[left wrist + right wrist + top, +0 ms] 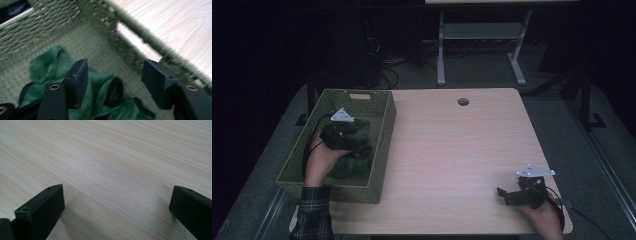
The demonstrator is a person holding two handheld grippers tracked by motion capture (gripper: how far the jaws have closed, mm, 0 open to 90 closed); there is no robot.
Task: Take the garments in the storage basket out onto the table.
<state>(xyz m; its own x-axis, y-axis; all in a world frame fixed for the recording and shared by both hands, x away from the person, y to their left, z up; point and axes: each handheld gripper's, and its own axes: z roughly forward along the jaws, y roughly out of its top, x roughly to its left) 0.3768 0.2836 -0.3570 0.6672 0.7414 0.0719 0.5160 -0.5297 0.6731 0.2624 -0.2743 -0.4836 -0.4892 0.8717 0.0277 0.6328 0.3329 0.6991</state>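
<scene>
A woven green basket (381, 131) sits at the table's (462, 150) left edge, its near left corner overhanging. Inside it, the left gripper (113, 75) hangs with jaws spread wide over a rumpled dark green cloth (50, 67) on the basket floor, the right wall just beside one jaw. At the near right corner, the right gripper (117, 205) is also spread wide, gripping nothing, above bare wood. Between basket and right gripper the tabletop lies open.
</scene>
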